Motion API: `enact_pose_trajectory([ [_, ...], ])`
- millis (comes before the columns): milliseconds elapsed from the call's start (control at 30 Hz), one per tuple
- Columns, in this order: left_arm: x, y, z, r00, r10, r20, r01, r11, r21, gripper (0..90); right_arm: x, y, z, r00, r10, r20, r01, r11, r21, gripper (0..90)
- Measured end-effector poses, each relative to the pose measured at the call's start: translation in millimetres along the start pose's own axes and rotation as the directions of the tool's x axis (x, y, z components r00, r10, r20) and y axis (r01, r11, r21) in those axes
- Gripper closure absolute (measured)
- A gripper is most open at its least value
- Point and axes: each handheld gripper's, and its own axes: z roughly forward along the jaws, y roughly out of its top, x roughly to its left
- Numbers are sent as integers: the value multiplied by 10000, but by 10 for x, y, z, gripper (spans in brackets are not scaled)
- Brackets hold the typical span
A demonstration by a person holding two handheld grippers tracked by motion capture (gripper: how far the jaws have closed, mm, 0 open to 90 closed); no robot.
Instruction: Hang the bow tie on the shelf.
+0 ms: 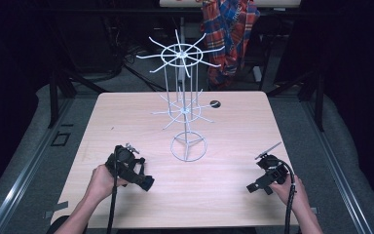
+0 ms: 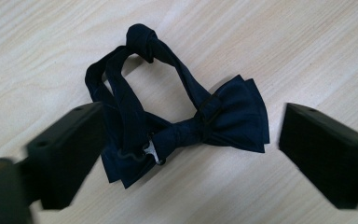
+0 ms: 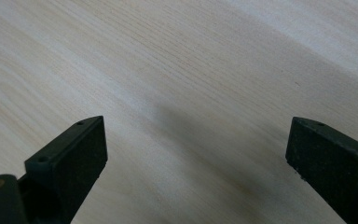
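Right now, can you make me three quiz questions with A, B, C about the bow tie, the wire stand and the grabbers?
1. Where does the bow tie lie?
A. on the wooden table
B. hanging on the wire stand
C. on the floor

2. What colour is the bow tie?
A. red
B. dark navy
C. white

3. How do the jaws of the left gripper stand?
A. squeezed on the bow tie
B. apart, one on each side of the bow tie
C. shut tight on nothing

Answers:
1 A, it lies flat on the pale wood.
2 B, its cloth looks almost black-blue.
3 B, the right jaw stands clear of the cloth.
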Motion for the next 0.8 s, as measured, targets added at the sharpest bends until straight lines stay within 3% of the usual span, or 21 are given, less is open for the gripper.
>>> enact_pose_trajectory([
  [67, -5, 8, 14, 10000, 29, 73, -30, 9999, 108, 180, 1, 0, -1, 10000, -10, 6, 10, 10000, 18, 50],
  [200, -2, 11, 47, 9997, 40, 260, -48, 9995, 316, 385, 1, 0, -2, 10000, -28, 35, 28, 10000, 46, 51],
  [333, -6, 19, 64, 9994, 33, 335, -45, 9993, 367, 476, -5, 3, -2, 9998, -128, 120, 126, 9997, 187, 53],
  [800, -59, 114, 192, 9995, 38, 322, -68, 9954, 953, 642, -8, -1, -2, 9999, -94, 114, 92, 9997, 216, 55],
])
